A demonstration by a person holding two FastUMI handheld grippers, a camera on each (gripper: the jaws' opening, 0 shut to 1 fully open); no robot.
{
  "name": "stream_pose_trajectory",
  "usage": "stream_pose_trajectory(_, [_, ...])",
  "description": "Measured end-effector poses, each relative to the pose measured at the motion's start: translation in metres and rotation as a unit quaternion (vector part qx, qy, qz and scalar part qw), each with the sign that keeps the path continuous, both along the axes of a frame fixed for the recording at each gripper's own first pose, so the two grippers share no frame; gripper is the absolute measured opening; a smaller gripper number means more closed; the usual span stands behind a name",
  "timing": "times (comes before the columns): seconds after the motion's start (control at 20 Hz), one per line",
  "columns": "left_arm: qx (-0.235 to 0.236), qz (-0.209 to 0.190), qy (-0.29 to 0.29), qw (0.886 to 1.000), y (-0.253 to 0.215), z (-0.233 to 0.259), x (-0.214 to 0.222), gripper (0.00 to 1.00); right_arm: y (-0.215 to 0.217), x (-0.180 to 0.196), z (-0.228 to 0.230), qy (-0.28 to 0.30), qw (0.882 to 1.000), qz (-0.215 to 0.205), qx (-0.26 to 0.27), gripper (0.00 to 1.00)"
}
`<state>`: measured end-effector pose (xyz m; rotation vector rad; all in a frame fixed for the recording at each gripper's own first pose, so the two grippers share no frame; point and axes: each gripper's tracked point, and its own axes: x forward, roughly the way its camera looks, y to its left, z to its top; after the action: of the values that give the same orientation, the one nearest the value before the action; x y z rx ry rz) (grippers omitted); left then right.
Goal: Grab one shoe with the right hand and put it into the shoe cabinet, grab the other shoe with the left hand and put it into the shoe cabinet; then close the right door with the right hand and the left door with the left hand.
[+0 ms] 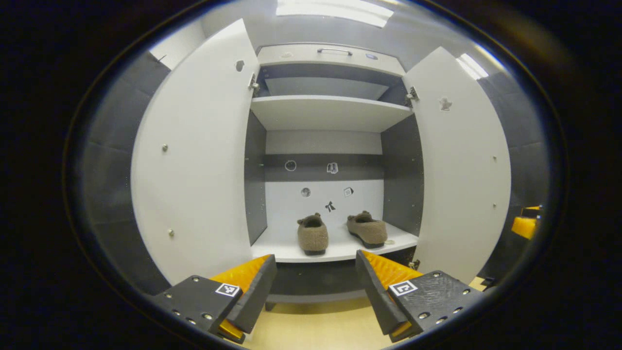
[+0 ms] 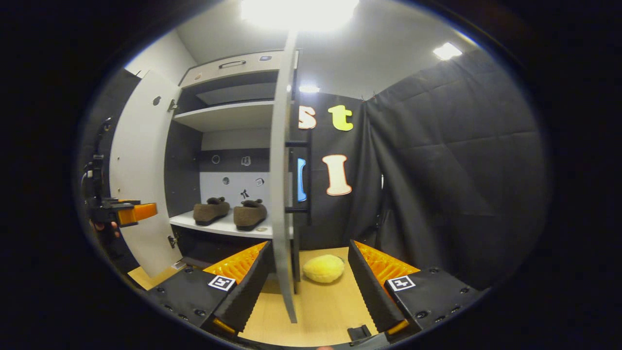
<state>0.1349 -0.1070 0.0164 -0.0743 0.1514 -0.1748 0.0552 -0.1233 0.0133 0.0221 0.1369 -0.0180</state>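
Both brown slippers sit side by side on the lower shelf of the shoe cabinet, heels toward me. In my left gripper view the left slipper points straight in, while the right slipper is turned a little toward the right wall. They look like fuzzy felt, low-backed, with dark soles and a small tuft at the toe. They stand near each other but apart.

My left gripper is spread wide with nothing between its fingers, held in front of the cabinet's open mouth. The left door and the right door both stand swung out.

My right gripper is also spread wide and holds nothing. The right door's edge stands upright between its fingers, touching neither as far as I can tell. A yellow plush ball lies on the wooden floor just beyond the door.
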Motion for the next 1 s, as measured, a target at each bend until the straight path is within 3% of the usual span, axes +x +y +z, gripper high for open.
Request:
stream_pose_trajectory(0.2, [-0.002, 0.012, 0.012, 1.000, 0.020, -0.003, -0.027, 0.95, -0.031, 0.026, 0.013, -0.012, 0.999, -0.039, 0.005, 0.98])
stream_pose_trajectory(0.5, [0.000, 0.041, 0.006, 0.999, 0.068, 0.006, -0.049, 0.95, -0.033, 0.066, 0.037, -0.032, 0.997, -0.067, -0.013, 0.96])
stream_pose_trajectory(0.65, [-0.007, 0.051, 0.004, 0.999, 0.098, 0.010, -0.055, 0.94, -0.029, 0.065, 0.039, -0.035, 0.996, -0.078, -0.034, 0.92])
stream_pose_trajectory(0.7, [-0.011, 0.054, 0.002, 0.998, 0.109, 0.012, -0.055, 0.94, -0.026, 0.065, 0.041, -0.036, 0.995, -0.080, -0.037, 0.95])
stream_pose_trajectory(1.0, [-0.027, 0.075, -0.010, 0.997, 0.169, 0.017, -0.050, 0.95, -0.002, 0.055, 0.042, -0.030, 0.993, -0.106, -0.036, 0.92])
